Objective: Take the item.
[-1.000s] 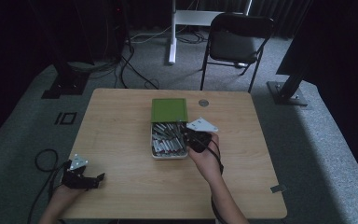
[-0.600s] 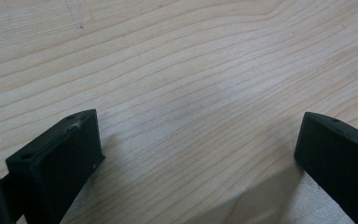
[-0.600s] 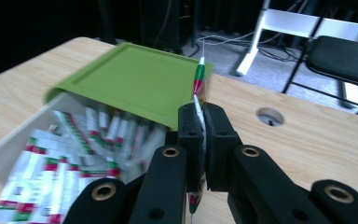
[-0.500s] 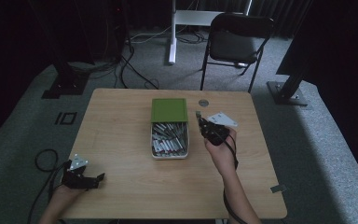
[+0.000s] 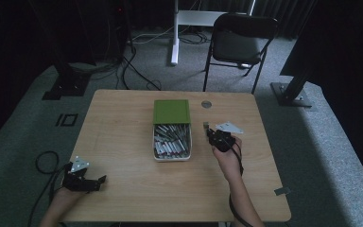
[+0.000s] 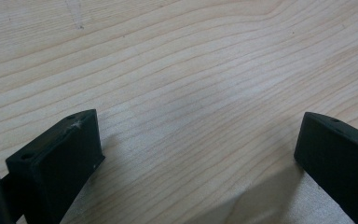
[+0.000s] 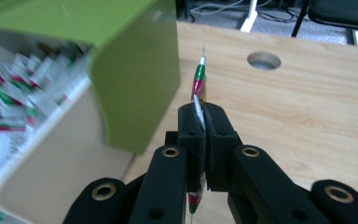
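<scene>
Item: one thin sachet (image 7: 198, 88), red, green and white, clamped edge-on between the pads of my right gripper (image 7: 200, 122), jaws closed tight on it, both ends sticking out beyond the pads. Location: above the table (image 5: 123, 127), just right of the box (image 5: 172, 142), toward the far half of the tabletop. Risk one: the sachet is flat and slick-looking, and I hold it by a narrow strip, so a quick swing or a bump could let it swivel or slide out of the pads. Risk two: the green lid (image 7: 121, 70) stands close on the left of my right jaws, and drifting that way could snag the sachet's far tip on the lid's corner. Risk three: the round hole (image 7: 264, 59) in the tabletop lies farther off and to the right; a sachet dropped there might fall through. Box contents: many similar sachets, loosely piled. My left gripper (image 6: 196, 154) rests at the near left corner of the table, jaws wide apart over bare wood, holding nothing, well apart from the box, and too far away to catch a slip.
</scene>
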The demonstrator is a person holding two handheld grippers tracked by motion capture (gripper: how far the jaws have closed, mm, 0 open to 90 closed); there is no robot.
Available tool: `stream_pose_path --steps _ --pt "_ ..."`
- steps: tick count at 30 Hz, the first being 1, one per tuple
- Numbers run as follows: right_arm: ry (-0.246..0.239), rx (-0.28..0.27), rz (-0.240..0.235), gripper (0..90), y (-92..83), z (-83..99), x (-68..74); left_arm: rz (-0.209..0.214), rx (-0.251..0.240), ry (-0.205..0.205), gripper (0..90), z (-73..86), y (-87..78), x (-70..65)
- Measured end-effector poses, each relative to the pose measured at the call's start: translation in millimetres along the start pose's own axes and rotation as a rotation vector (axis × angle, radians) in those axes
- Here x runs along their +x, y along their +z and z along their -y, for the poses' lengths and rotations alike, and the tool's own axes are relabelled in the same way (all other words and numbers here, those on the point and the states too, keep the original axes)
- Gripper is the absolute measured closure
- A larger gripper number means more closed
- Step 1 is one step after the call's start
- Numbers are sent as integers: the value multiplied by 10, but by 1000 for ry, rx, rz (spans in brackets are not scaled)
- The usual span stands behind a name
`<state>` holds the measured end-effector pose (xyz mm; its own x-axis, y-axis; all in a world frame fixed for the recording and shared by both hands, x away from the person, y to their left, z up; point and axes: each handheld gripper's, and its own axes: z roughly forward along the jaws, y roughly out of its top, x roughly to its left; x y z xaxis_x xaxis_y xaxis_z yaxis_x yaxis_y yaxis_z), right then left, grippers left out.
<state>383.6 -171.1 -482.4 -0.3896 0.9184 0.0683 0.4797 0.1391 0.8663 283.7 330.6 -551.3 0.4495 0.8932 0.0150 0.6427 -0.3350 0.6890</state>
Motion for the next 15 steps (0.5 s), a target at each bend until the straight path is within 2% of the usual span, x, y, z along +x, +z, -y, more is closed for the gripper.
stream_pose_path --steps 9,15 --pt "81 41 -29 871 201 231 -105 0 0 0 14 0 0 0" --pt "85 58 -17 871 256 288 -175 0 0 0 14 0 0 0"
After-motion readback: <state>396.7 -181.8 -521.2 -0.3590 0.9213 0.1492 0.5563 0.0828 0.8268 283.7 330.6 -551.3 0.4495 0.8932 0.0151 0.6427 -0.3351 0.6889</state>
